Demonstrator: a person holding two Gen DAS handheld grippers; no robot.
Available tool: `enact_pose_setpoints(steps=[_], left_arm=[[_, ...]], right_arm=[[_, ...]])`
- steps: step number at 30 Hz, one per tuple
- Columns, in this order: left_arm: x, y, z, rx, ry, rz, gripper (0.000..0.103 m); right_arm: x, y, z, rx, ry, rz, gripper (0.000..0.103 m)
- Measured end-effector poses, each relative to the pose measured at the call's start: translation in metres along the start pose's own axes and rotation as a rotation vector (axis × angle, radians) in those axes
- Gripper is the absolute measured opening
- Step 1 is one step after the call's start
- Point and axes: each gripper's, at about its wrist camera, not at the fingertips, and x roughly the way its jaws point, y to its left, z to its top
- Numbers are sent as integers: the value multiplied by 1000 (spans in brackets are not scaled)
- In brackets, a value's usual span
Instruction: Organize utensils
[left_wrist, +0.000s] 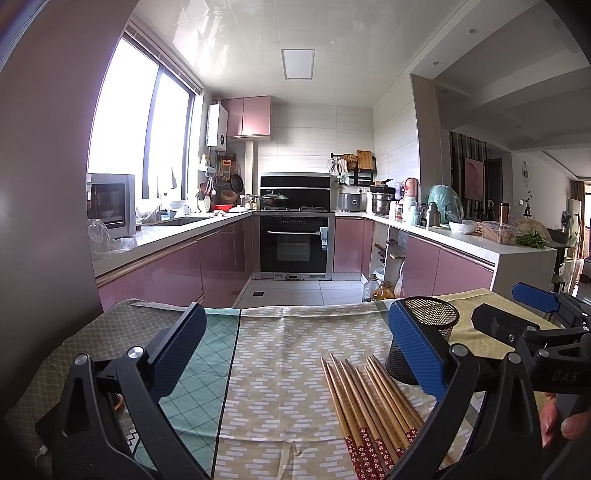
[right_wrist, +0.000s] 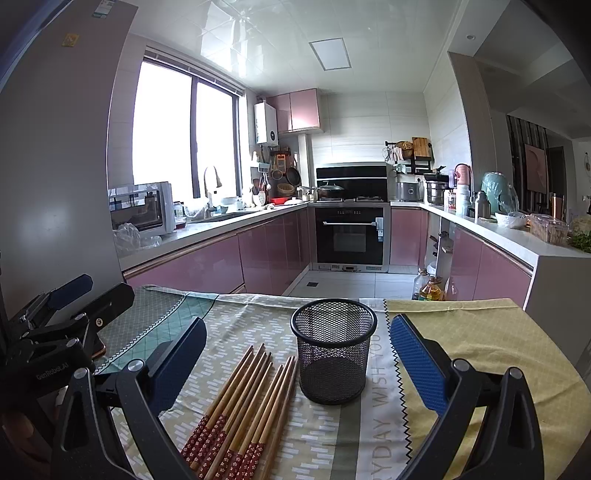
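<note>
Chopsticks (right_wrist: 243, 410) of wood, with red patterned ends, are laid side by side in a loose bundle on the surface (right_wrist: 480, 369), which is covered with patterned cloths. Their plain tips are pointed away from the cameras, and their red ends are turned towards them. A black mesh holder (right_wrist: 334, 350) is stood upright just beside the bundle, on its right; in the right wrist view its inside is seen to hold nothing.

The left tongs (left_wrist: 295, 354) are held wide open above the cloth, with nothing between the blue pads; the chopsticks (left_wrist: 369, 410) are seen low in that view, near the right pad, and the mesh holder (left_wrist: 424, 336) is partly hidden behind that pad. The right tongs (right_wrist: 297, 354) are likewise spread wide and nothing is gripped; the holder and the chopsticks are framed between their fingers. Each tool is also caught at the edge of the other's view.

A kitchen with pink cabinets (right_wrist: 207, 266) and an oven (right_wrist: 349, 236) is seen behind the surface.
</note>
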Motion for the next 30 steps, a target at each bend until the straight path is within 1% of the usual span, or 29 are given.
enact_pose_setpoints(steps=[30], left_arm=[[-2,-4,1,-1,6,-5,97]], right_arm=[[0,-2,-1,14,2,2,97]])
